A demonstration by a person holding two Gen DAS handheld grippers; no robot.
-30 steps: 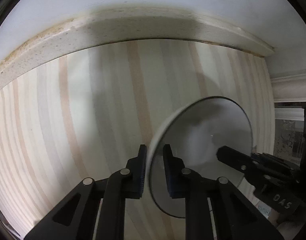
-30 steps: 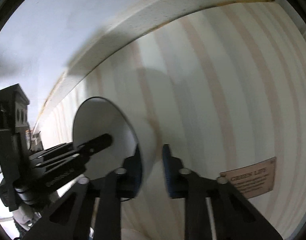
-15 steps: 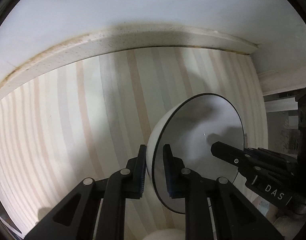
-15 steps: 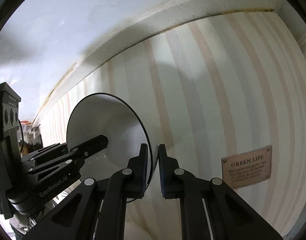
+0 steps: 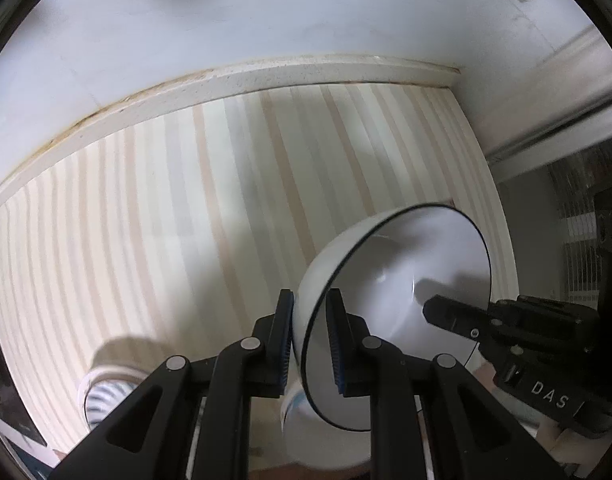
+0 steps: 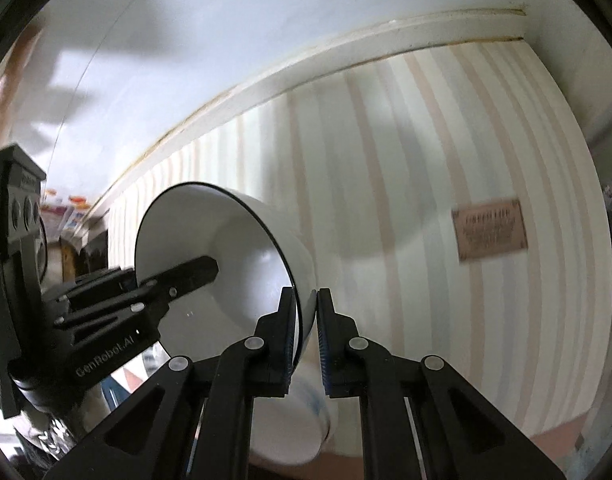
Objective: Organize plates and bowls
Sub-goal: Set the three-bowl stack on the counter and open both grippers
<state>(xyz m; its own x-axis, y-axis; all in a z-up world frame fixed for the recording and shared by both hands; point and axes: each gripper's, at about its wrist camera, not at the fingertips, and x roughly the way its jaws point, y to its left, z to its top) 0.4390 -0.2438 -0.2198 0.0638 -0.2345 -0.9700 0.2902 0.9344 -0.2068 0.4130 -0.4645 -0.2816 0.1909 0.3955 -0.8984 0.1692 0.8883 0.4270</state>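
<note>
A white bowl with a thin black rim (image 5: 394, 280) is held up in the air between both grippers, tilted on its side. My left gripper (image 5: 309, 340) is shut on its rim at one side. My right gripper (image 6: 306, 330) is shut on the opposite rim of the same bowl (image 6: 234, 248). Each gripper shows in the other's view, reaching into the bowl: the right one (image 5: 506, 328) and the left one (image 6: 146, 292). A second white bowl with blue marks (image 6: 290, 428) lies below, also in the left wrist view (image 5: 322, 436).
A striped cream and tan cloth (image 5: 186, 220) covers the surface ahead, ending at a white ledge (image 5: 226, 88) and wall. A brown label (image 6: 490, 232) is on the cloth. A striped bowl (image 5: 106, 392) sits at lower left.
Both grippers have lifted and drawn back with the bowl. More of the wall, the second bowl below and the striped bowl have come into view.
</note>
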